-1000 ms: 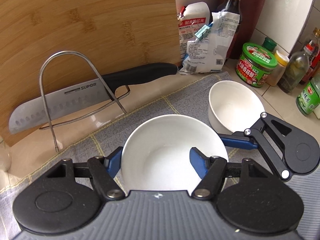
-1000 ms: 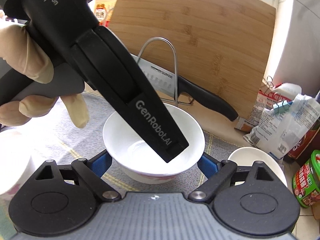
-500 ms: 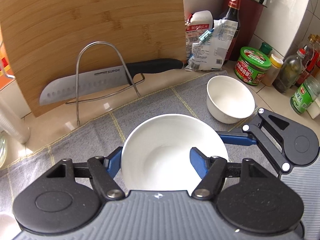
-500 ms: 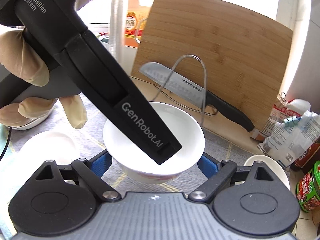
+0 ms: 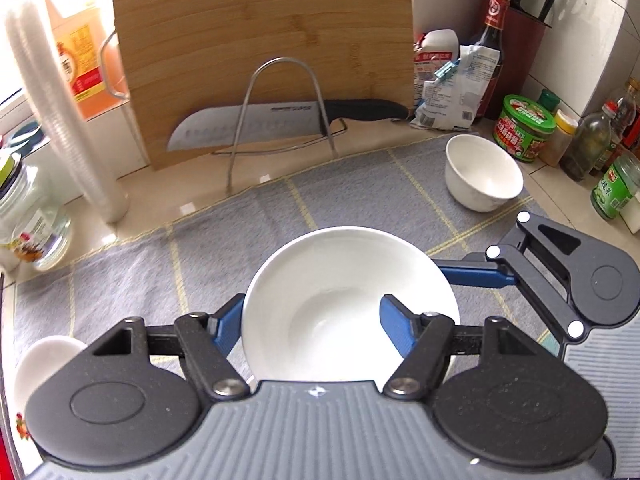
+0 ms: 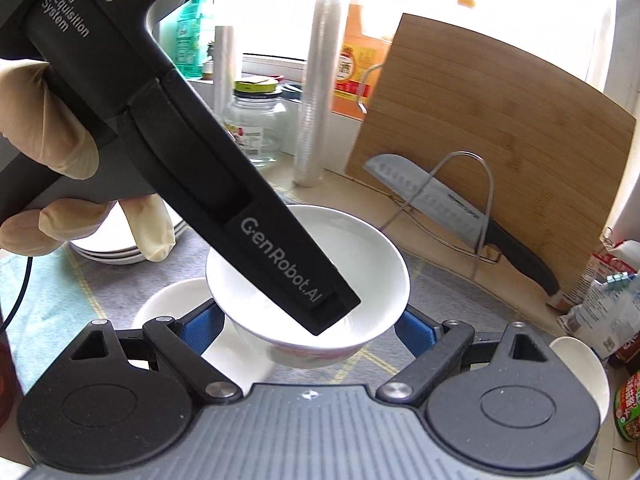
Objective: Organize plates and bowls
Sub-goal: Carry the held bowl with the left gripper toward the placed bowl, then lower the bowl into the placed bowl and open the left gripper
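A white bowl (image 5: 344, 300) hangs above the grey checked mat (image 5: 132, 280), held by both grippers. My left gripper (image 5: 312, 316) is shut on it, with one blue finger outside the left wall and the other inside. Its black body (image 6: 240, 200), held by a gloved hand (image 6: 44, 148), dips into the bowl in the right wrist view. My right gripper (image 6: 308, 324) clasps the same bowl (image 6: 360, 248) from outside, a blue pad on each side. A smaller white bowl (image 5: 482, 178) stands on the mat at the far right. Stacked white plates (image 6: 116, 244) sit at the left.
Another white dish (image 6: 168, 308) lies on the mat just below and left of the carried bowl. Behind stand a bamboo board (image 5: 260, 40), a wire rack (image 5: 280, 112) holding a knife (image 5: 248, 128), a sleeve of plastic cups (image 5: 60, 112), jars and sauce bottles (image 5: 524, 124).
Both grippers have carried the bowl leftward along the mat and slightly up. The small bowl and the knife rack have fallen back to the right, and the plates have come into the right wrist view.
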Tool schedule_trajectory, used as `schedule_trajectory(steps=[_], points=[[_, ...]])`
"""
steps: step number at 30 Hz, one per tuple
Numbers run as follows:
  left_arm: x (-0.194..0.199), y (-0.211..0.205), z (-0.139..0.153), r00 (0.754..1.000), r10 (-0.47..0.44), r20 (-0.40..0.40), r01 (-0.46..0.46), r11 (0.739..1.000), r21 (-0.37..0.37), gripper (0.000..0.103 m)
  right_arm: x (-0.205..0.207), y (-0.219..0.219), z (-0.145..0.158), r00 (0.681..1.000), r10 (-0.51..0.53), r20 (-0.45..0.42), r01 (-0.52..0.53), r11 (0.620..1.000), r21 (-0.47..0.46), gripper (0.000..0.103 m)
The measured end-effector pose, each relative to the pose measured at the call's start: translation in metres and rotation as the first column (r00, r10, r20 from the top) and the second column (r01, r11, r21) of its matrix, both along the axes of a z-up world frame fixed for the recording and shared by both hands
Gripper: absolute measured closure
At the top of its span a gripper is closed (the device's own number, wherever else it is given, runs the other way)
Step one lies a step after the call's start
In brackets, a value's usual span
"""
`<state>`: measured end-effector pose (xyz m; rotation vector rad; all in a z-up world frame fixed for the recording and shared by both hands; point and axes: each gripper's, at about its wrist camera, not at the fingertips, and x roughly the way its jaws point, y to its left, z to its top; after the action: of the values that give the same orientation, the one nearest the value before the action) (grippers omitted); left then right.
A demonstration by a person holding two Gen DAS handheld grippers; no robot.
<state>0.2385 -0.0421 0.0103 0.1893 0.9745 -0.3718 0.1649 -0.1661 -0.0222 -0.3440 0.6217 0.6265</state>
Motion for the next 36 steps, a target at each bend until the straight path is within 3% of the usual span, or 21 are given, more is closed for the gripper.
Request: schedule_trajectory(steps=[11,36], points=[[-0.022,0.030,-0.007,0.998,0.054,-0.023,-0.054,0.999,0.005,0.033,-0.016,0.030,-0.006,0.997,0.066,-0.033,-0.066,0.998,-0.001,0.009],[-0.039,0.032,-0.032,1.000,0.015,-0.005,-0.015,0.999,0.038,0.033,-0.024,0.028,-0.034,0.990,0.089,-0.110,-0.083,0.995,0.058,0.009]])
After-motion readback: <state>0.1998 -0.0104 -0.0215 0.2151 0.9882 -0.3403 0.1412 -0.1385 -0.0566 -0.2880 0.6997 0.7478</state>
